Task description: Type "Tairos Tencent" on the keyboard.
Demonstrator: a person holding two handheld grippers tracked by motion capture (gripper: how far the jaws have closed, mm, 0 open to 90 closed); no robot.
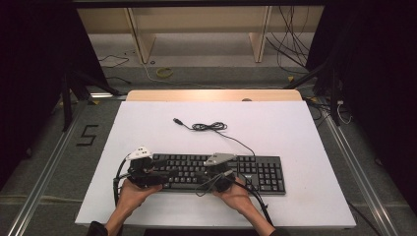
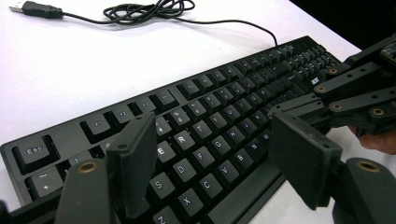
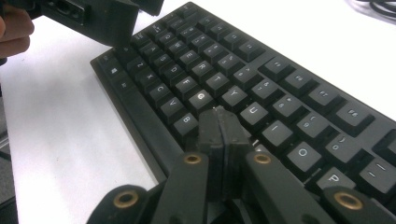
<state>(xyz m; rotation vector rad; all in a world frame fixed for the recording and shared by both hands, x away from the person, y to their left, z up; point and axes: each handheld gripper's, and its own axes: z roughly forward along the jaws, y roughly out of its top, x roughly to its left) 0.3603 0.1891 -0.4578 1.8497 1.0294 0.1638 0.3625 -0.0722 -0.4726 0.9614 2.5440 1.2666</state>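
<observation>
Step in hand, as judged: key-pressing on a black keyboard point(image 1: 216, 172) lying along the near edge of the white worktop point(image 1: 275, 132), closer to the near left corner than to the right one. Cable point(image 1: 231, 137) trailing from the keyboard's far edge toward mid-worktop, bundled in a loose coil point(image 1: 210, 127), ending in a free USB plug point(image 1: 177, 120) pointed at the far left corner.

Right gripper point(image 3: 219, 123): jaws together, nothing between them, tip poised low over the letter rows between the G and U keys; contact with a key not certain. Left gripper point(image 2: 210, 154): jaws wide apart, hovering above the left letter block, around the E and R keys, clamped on nothing.

Next move, as judged: a short, straight descent of the closed right tip onto one keycap, narrow enough to miss the neighbours; left gripper better closed before any press, since open jaws span several keys.

Surroundings: wooden strip point(image 1: 214, 95) at the far edge of the worktop, grey floor beyond, a pale wooden frame point(image 1: 196, 29) at the back, loose cables point(image 1: 290, 39) on the floor, dark drapes at either side, a black "5" mark point(image 1: 87, 134) on the floor left of the worktop.
</observation>
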